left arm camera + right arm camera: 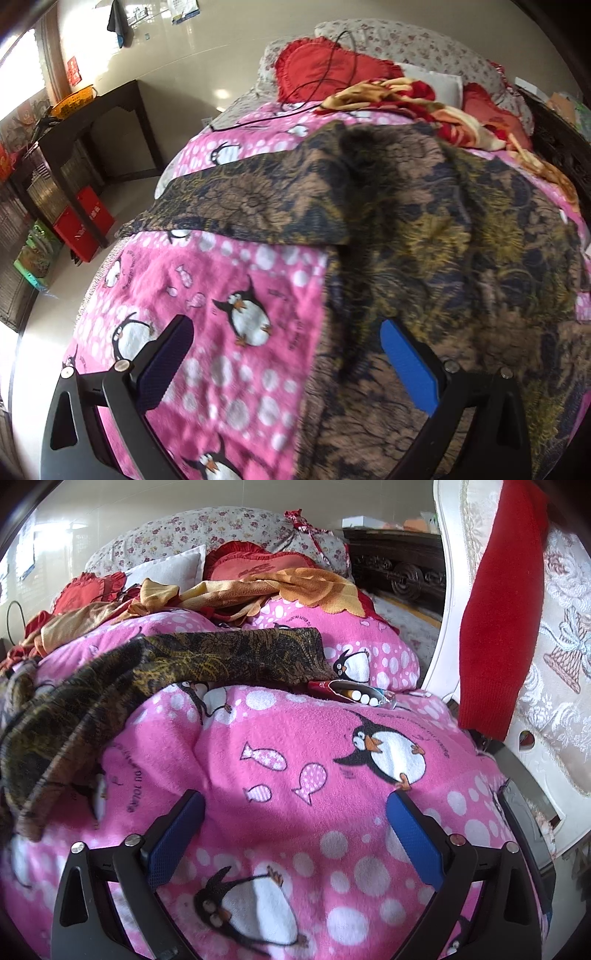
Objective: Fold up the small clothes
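Note:
A dark brown and gold patterned garment (424,229) lies spread on a pink penguin blanket (207,280), one sleeve stretched out to the left. My left gripper (286,332) is open and empty, hovering over the garment's lower left edge. In the right wrist view the garment (155,664) lies at the left, its other sleeve reaching right across the blanket (295,738). My right gripper (295,805) is open and empty above bare blanket, to the right of the garment and apart from it.
Red heart pillows (325,70), a floral pillow (207,531) and an orange-red blanket (258,587) lie at the bed's head. An open cigarette pack (354,694) lies by the sleeve end. A white chair with a red cloth (498,620) stands right. A dark desk (92,122) stands left.

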Demonstrator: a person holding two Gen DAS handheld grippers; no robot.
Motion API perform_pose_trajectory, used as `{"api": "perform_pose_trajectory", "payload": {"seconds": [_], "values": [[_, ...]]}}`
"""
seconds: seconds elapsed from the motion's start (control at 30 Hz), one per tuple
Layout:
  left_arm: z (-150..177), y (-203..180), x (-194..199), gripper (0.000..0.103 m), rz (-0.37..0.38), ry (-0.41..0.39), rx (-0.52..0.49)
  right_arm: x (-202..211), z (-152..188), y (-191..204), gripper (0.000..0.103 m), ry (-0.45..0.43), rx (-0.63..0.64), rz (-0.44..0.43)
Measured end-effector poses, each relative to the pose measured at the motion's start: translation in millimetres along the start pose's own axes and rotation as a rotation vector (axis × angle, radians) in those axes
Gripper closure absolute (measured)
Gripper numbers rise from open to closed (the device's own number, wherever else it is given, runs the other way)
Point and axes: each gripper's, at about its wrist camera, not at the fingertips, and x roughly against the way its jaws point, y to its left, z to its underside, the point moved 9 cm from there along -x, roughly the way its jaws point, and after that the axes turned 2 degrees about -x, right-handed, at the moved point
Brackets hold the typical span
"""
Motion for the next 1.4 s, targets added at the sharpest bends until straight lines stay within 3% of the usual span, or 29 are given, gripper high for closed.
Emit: {"api": "perform_pose_trajectory", "payload": {"seconds": [0.1,0.3,0.43,0.53,0.73,0.93,1.1,1.4], "values": [[-3,-12,11,0.000,0.026,-0.022,-0.008,19,6,-3,0.014,0.044,-0.060,-0.033],[-8,-36,30,0.000,0.087,-0.049,-0.026,103,3,5,0.015,-0.039,-0.008,-0.094],[-9,-52,41,0.000,0.129,-0.064,-0.039,151,6,18,0.015,-0.029,0.043,-0.123],[-7,-59,45,0.000,0.142,-0.066,-0.054,180,12,41,0.015,-0.015,0.124,-0.125],[-7,-55,50,0.000,0.143,-0.070,-0.056,231,11,115,0.015,-0.150,0.214,-0.131],[-8,-37,47,0.000,0.129,-0.065,-0.024,249,20,216,0.015,-0.160,0.283,-0.279],[-9,-26,45,0.000,0.102,-0.069,-0.023,237,37,287,0.015,-0.092,0.325,-0.353],[-10,-29,43,0.000,0.117,-0.062,-0.011,222,58,322,0.015,-0.053,0.306,-0.331]]}}
